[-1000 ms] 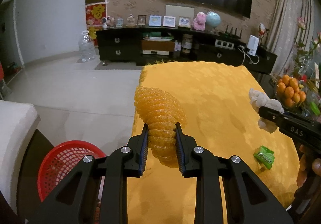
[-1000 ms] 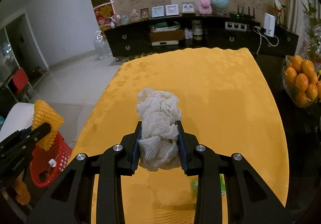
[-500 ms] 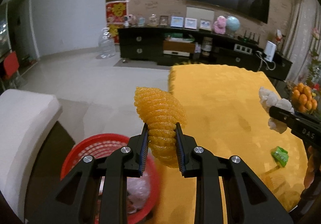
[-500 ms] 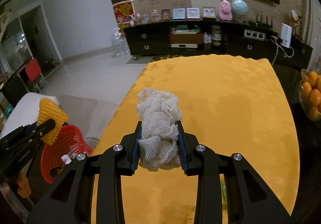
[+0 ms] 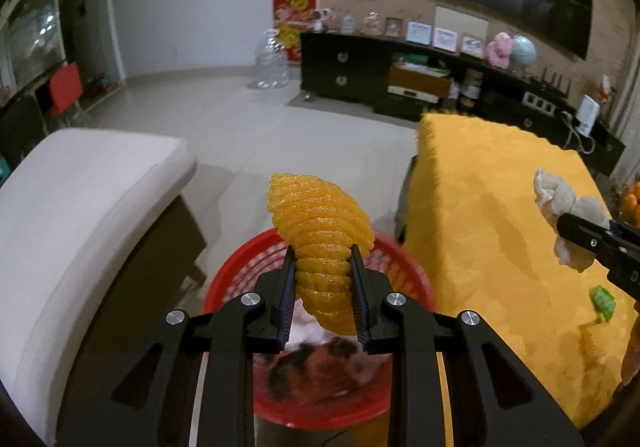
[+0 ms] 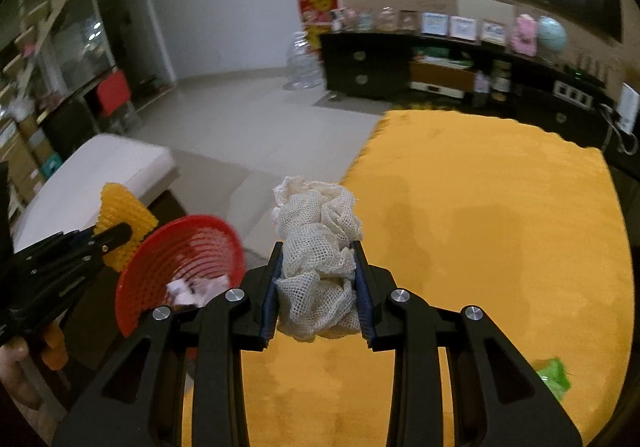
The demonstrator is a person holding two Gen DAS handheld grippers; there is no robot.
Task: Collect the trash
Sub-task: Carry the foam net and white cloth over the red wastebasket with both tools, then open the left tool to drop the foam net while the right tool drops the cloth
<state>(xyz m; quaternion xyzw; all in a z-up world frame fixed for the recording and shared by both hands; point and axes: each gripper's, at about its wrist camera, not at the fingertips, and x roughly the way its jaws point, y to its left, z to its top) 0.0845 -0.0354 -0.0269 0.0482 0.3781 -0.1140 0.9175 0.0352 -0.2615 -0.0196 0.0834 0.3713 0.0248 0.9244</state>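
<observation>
Left gripper (image 5: 323, 287), angled down over the red mesh basket (image 5: 248, 267), clamps a ribbed orange foam net (image 5: 316, 223); right gripper (image 6: 318, 293), above the yellow worktop's (image 6: 480, 227) left edge, pinches crumpled white netting (image 6: 316, 247).

Two grippers — the left gripper (image 5: 323, 293) and the right gripper (image 6: 318, 293) — each with one foam net: one orange net (image 5: 320, 239), one white net (image 6: 318, 247). One red basket (image 5: 240, 279). One green wrapper (image 5: 602, 303) on one yellow table (image 6: 480, 207) — one white seat (image 5: 80, 187), one water jug (image 5: 272, 61).
</observation>
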